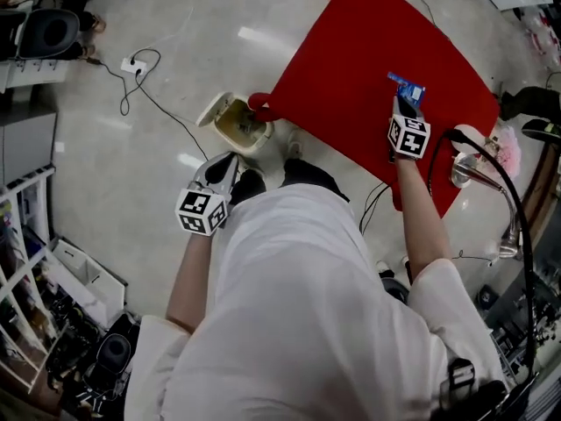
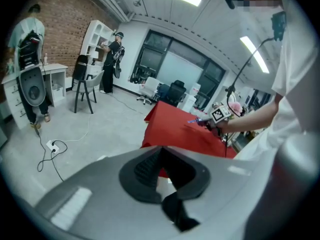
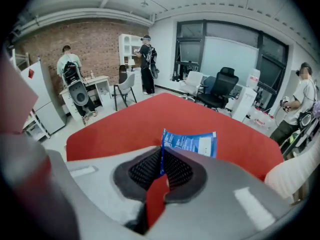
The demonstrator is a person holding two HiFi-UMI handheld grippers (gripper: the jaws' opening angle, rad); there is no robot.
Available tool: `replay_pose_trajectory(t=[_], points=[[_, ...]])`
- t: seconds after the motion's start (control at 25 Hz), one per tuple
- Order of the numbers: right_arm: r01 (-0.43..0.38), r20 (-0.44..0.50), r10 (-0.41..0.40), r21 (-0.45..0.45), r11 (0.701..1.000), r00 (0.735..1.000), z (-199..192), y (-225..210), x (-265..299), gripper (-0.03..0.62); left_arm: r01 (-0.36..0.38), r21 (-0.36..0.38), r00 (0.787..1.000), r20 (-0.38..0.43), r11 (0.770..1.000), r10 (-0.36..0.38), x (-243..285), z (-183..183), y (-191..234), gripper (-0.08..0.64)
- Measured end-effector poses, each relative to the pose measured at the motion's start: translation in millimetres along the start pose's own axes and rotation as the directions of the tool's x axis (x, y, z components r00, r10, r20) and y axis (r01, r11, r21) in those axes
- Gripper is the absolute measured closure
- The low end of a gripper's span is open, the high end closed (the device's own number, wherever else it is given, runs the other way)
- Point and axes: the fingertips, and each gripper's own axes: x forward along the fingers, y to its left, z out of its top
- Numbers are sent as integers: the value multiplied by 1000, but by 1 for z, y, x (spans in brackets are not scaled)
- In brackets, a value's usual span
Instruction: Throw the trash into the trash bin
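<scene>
My right gripper [image 1: 407, 102] hangs over the red table [image 1: 351, 77], shut on a blue and white wrapper [image 1: 407, 86]. In the right gripper view the wrapper [image 3: 192, 143] sticks up from between the closed pads of that gripper [image 3: 161, 153]. A small beige trash bin [image 1: 238, 125] with its lid up stands on the floor by the table's near left corner. My left gripper [image 1: 226, 167] hovers just below the bin, near my body. Its jaws [image 2: 161, 150] look closed with nothing in them. From the left gripper view the right gripper [image 2: 209, 122] shows far off over the table.
A power strip with black cables [image 1: 133, 65] lies on the floor to the left. White shelving [image 1: 31, 235] lines the left edge. A metal lamp stand [image 1: 478, 175] and a pink thing [image 1: 507, 152] sit right of the table. People and chairs stand far back.
</scene>
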Motion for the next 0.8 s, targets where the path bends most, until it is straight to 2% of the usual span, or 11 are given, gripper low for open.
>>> replay_pose_trajectory(t=[0.2,0.4,0.52,0.8], points=[[-134,-5,134,-55,989,991,2,84,4,578,-26,-16,1000,8,1000,26,-17,-12,15,555],[-265,-18,265,-101,959,964,8,171,1,578,-61,-50,998,25,997,62,-43,-20,34,555],[-349,-34,348,-143,926,937,12,226,-6,578,-80,-73,996,34,994,83,-59,-24,46,555],[-521,-109,511,-241,819,853,0,343,-21,578,-115,-132,992,44,985,122,-83,-44,71,555]])
